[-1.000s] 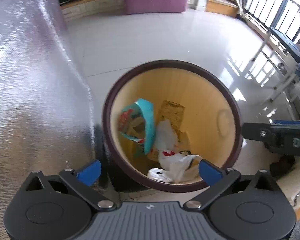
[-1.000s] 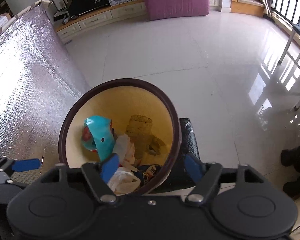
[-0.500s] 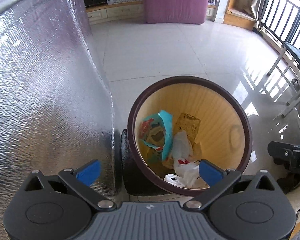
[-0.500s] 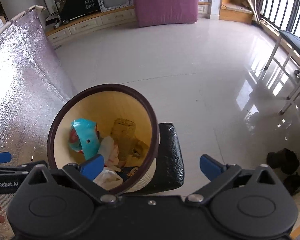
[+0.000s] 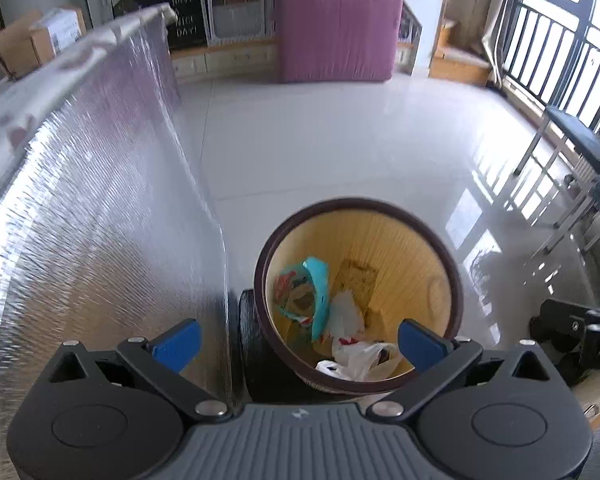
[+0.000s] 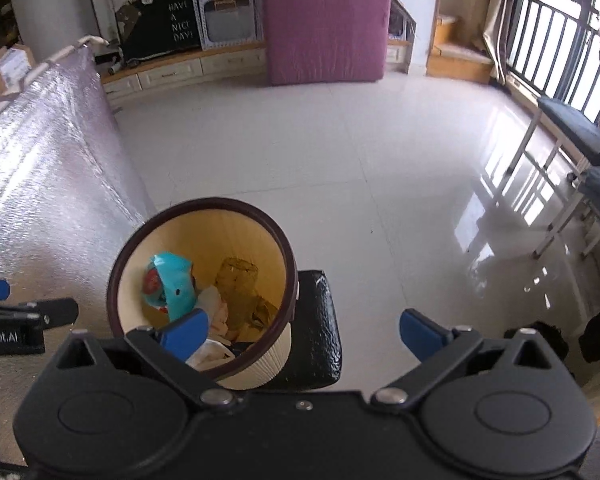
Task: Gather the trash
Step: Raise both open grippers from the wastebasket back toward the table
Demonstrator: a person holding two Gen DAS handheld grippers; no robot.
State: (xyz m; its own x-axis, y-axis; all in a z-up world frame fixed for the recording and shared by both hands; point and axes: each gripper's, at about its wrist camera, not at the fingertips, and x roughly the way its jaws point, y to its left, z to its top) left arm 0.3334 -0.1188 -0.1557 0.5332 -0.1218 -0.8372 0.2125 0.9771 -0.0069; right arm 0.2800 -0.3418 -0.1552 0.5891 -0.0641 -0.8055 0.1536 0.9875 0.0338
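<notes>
A round trash bin (image 5: 440, 280) with a dark brown rim and yellow inside stands on the floor. In it lie a teal snack wrapper (image 5: 316, 292), a brown paper bag (image 5: 356, 280) and a white plastic bag (image 5: 360, 354). My left gripper (image 5: 298, 342) hovers above the bin's near rim, open, with nothing between its blue pads. The right wrist view shows the same bin (image 6: 276, 248) at lower left, with the wrapper (image 6: 172, 288) inside. My right gripper (image 6: 302, 336) is open wide and empty, above the bin's right side.
A silver foil-covered surface (image 5: 80, 220) rises on the left. A black cushioned block (image 6: 320, 328) sits against the bin. White tiled floor (image 6: 340, 152) stretches ahead to a purple mattress (image 6: 324, 24) and cabinets. Chairs (image 6: 572, 168) and railings stand at right.
Both grippers have risen and drawn back from the bin, which looks smaller and lower now. The right gripper's jaws spread wider. More of the room has come into view.
</notes>
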